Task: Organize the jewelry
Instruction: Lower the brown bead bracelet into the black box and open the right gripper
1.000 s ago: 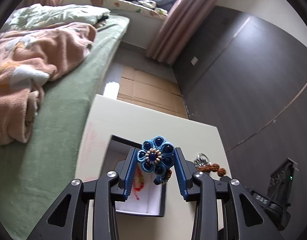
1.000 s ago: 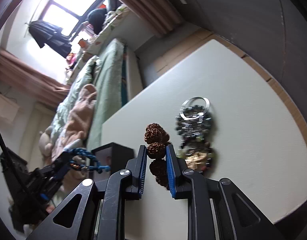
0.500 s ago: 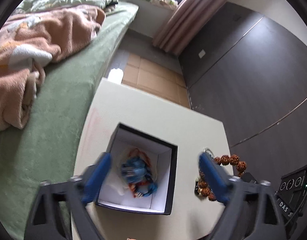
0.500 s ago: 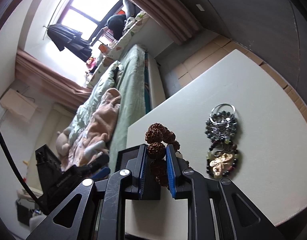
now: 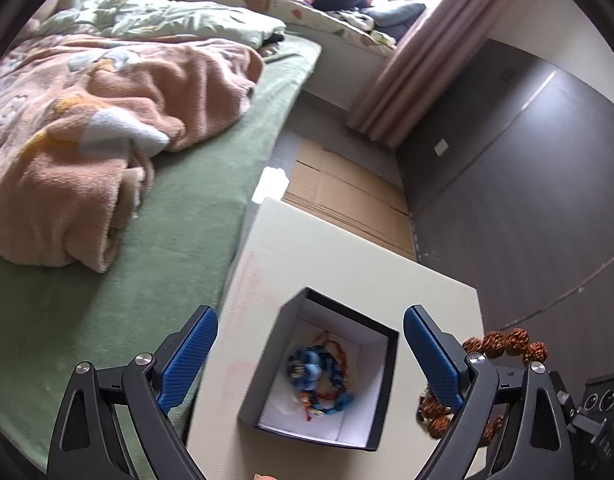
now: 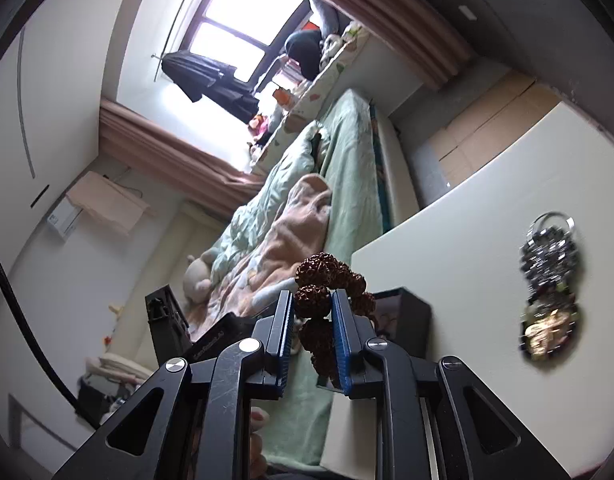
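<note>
A black box (image 5: 383, 380) with a white lining sits on the cream table (image 5: 347, 264). Inside it lies a blue flower bracelet (image 5: 319, 376) on an orange-red string piece. My left gripper (image 5: 309, 344) hangs wide open above the box with nothing between its fingers. My right gripper (image 6: 313, 310) is shut on a brown seed-bead bracelet (image 6: 319, 280), lifted off the table; the same brown seed-bead bracelet (image 5: 507, 344) shows at the right of the left wrist view. The black box (image 6: 407, 316) stands just behind the held beads.
A dark bead bracelet with a silver ring (image 6: 551, 240) and a pale gold piece (image 6: 547, 332) lie on the table at the right. A green bed (image 5: 147, 248) with a peach blanket (image 5: 87, 140) borders the table's left side. Dark wall panels (image 5: 527, 200) stand at the right.
My left gripper let go of the blue flower bracelet, which now lies in the box, and its jaws opened wide. My right gripper lifted the brown beads off the table and tilted upward.
</note>
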Action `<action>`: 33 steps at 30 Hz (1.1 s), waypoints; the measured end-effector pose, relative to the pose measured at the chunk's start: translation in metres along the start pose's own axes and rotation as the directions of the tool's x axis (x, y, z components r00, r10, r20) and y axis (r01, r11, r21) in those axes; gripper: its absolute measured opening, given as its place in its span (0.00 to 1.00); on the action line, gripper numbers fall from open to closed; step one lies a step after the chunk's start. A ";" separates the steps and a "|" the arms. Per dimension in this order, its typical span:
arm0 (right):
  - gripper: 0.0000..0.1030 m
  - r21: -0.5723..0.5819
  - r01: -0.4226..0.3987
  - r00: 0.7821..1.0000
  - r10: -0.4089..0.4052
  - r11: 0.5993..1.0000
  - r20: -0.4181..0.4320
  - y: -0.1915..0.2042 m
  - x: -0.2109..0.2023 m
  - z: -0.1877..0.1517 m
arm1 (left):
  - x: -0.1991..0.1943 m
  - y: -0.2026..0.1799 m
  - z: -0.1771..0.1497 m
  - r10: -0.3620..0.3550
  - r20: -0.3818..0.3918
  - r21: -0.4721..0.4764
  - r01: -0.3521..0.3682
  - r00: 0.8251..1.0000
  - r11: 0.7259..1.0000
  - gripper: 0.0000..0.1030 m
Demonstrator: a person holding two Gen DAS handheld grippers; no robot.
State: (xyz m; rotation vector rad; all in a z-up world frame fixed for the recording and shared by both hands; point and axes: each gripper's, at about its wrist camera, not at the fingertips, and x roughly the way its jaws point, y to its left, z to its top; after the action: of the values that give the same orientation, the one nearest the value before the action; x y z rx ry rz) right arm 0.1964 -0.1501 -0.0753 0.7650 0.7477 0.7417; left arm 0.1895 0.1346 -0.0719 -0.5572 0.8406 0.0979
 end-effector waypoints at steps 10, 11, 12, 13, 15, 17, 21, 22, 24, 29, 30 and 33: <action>0.20 0.053 -0.075 0.993 0.079 0.996 -0.089 0.006 0.050 -0.014 | -0.011 0.024 0.007 0.024 0.050 -0.097 -0.019 0.998 0.995 0.92; 0.20 0.059 -0.082 0.991 0.088 0.995 -0.103 0.006 0.055 -0.015 | -0.011 0.025 0.007 0.029 0.053 -0.102 -0.023 0.998 0.995 0.92; 0.20 0.059 -0.068 0.991 0.075 0.996 -0.115 0.005 0.058 -0.016 | -0.012 0.026 0.007 0.037 0.054 -0.104 -0.032 0.998 0.994 0.92; 0.22 0.054 -0.023 0.991 0.030 0.998 -0.133 0.005 0.064 -0.017 | -0.012 0.026 0.007 0.044 0.052 -0.102 -0.039 0.998 0.994 0.92; 0.36 0.036 0.115 0.980 -0.107 0.993 -0.168 -0.005 0.073 -0.017 | -0.010 0.024 0.007 0.043 0.048 -0.094 -0.039 0.998 0.995 0.92; 0.62 0.065 0.148 0.974 -0.134 0.987 -0.181 -0.016 0.073 -0.015 | -0.010 0.021 0.006 0.040 0.049 -0.083 -0.036 0.998 0.996 0.92; 0.87 0.066 0.160 0.978 -0.150 0.985 -0.142 -0.023 0.052 -0.007 | -0.010 0.009 0.004 0.016 0.060 -0.039 -0.014 0.998 0.999 1.00; 0.91 0.061 0.168 0.979 -0.159 0.984 -0.127 -0.024 0.046 -0.006 | -0.009 0.004 0.002 0.002 0.059 -0.022 -0.001 0.998 1.000 1.00; 0.91 0.050 0.200 0.977 -0.195 0.978 -0.090 -0.025 0.031 -0.002 | -0.008 -0.004 -0.001 -0.014 0.058 0.008 0.014 0.998 1.000 1.00; 0.92 0.061 0.299 0.954 -0.297 0.952 -0.027 -0.038 -0.004 0.009 | -0.012 -0.025 -0.008 -0.064 0.074 0.083 0.057 0.995 0.995 1.00; 0.96 0.062 0.317 0.949 -0.316 0.947 -0.019 -0.040 -0.009 0.011 | -0.014 -0.029 -0.010 -0.072 0.082 0.095 0.064 0.994 0.993 1.00; 1.00 0.073 0.350 0.936 -0.352 0.934 0.017 -0.049 -0.029 0.017 | -0.017 -0.043 -0.015 -0.084 0.096 0.153 0.068 0.992 0.986 1.00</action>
State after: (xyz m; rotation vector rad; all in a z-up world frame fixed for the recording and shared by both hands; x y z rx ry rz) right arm 0.2095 -0.2036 -0.0972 0.6781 0.8586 0.3817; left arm 0.1805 0.0924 -0.0495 -0.4392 0.7192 -0.0065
